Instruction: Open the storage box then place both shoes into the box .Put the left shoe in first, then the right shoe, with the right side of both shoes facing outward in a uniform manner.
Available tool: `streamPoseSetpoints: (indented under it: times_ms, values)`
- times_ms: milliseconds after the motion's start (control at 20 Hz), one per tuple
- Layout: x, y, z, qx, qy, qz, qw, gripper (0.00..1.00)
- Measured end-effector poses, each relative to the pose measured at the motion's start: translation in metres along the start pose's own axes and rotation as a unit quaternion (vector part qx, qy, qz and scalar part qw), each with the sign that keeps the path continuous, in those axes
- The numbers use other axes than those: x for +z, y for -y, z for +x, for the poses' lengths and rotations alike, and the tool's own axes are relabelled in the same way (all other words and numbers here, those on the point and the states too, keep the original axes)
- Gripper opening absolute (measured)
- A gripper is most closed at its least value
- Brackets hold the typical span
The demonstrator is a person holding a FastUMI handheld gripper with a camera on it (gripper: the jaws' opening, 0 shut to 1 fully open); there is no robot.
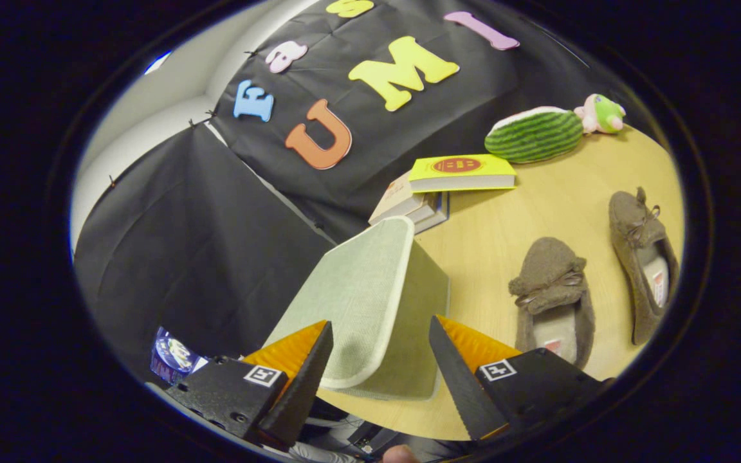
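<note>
A pale green fabric storage box stands on the wooden table, its white-edged lid resting on top. My gripper is open. The lid's near corner lies in the wide gap between the fingers, and neither finger presses on it. Two grey-brown slippers with small bows lie beyond the right finger, to the right of the box. One slipper is closer to the box and the other slipper lies farther right. Both point their toes away from me.
Behind the box is a stack of books with a yellow one on top. A watermelon plush and a small pink-green toy sit at the table's far end. A blue-white packet lies beside the left finger. Black cloth hangs to the left.
</note>
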State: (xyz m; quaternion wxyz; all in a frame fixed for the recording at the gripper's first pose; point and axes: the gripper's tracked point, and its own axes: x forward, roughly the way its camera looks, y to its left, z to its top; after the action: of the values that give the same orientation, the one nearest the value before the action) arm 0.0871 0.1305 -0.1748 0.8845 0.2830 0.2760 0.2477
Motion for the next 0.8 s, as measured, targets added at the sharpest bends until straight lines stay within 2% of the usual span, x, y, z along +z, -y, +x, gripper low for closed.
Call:
streamPoseSetpoints:
  times_ms: [100,350,500,600,650,800]
  values:
    - [-0.003,0.001,0.008,0.007,-0.009,0.017,1.0,0.93]
    - [-0.003,-0.009,0.01,0.052,-0.023,0.105,0.993,0.59]
    - [0.002,-0.009,0.003,0.07,-0.022,0.157,0.985,0.27]
    - [0.011,-0.016,-0.004,0.098,-0.015,0.188,0.977,0.13]
    - [0.012,-0.018,-0.005,0.1,-0.016,0.188,0.977,0.06]
    - [0.014,-0.041,-0.01,0.112,-0.011,0.159,0.981,0.06]
